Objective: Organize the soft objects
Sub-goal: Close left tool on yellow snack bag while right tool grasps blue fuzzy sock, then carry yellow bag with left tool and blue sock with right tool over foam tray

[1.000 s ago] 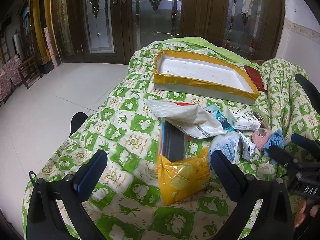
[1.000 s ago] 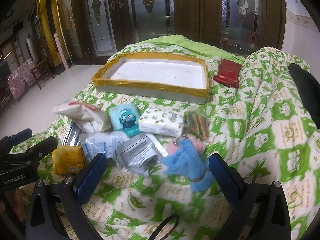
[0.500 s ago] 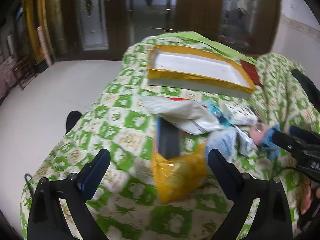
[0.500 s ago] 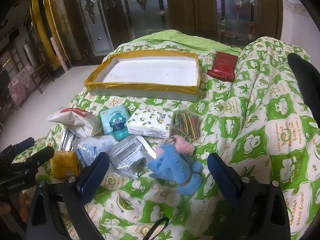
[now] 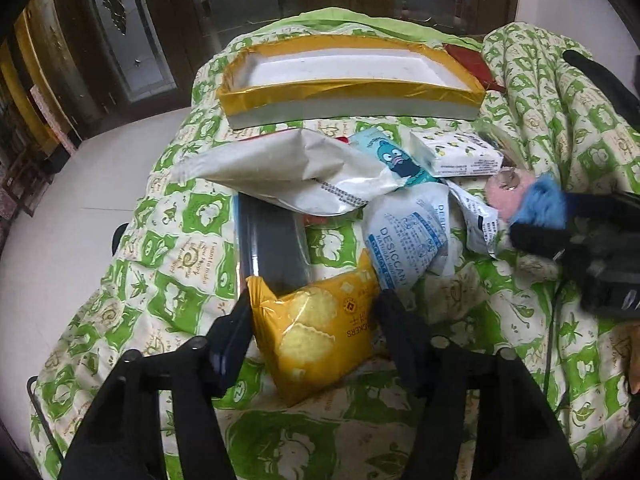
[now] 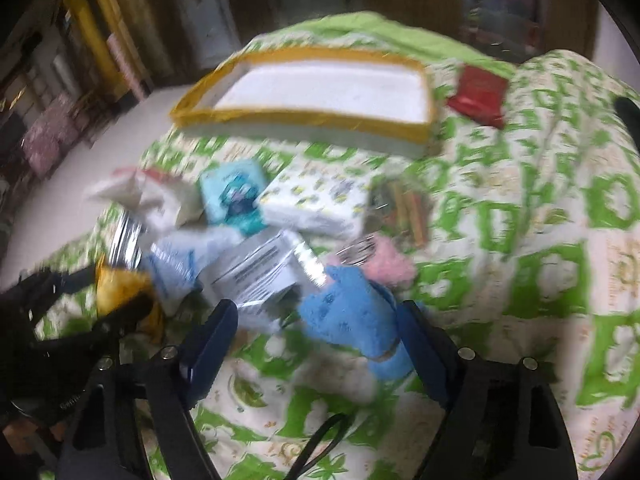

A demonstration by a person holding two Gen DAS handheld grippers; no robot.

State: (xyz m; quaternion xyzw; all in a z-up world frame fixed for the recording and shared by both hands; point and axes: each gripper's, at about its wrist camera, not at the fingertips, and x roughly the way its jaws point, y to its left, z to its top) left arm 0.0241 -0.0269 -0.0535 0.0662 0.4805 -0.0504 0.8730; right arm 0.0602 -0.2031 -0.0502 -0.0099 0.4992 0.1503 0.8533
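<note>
— Yellow foil first: the cracker packet (image 5: 320, 332) sits right between the pads of the left gripper (image 5: 316, 328). Its jaws have just been closing, and both pads look to be touching the packet's sides, so I'd call it a grasp just forming.

— And the right gripper (image 6: 316, 332)?

— Its jaws have just been closing too, around the blue plush toy (image 6: 352, 312). The far pad is against the toy, the near one stands clear, so it isn't clenched yet. That view is blurred, mind.

— So which step is this?

— Picking up, I'd judge, both hands at once. Nothing is in the gold-rimmed tray (image 5: 348, 94) yet; it lies empty at the far end of the green quilt (image 5: 168, 264).

— What lies between?

— A desiccant sachet (image 5: 404, 236), a white bag (image 5: 280, 164) and a tissue pack (image 5: 460, 154), heaped just beyond the packet.

— Next move?

— Probably finish squeezing, gently, since foil crumples, then lift clear of the heap and carry over the tray's near wall.
</note>
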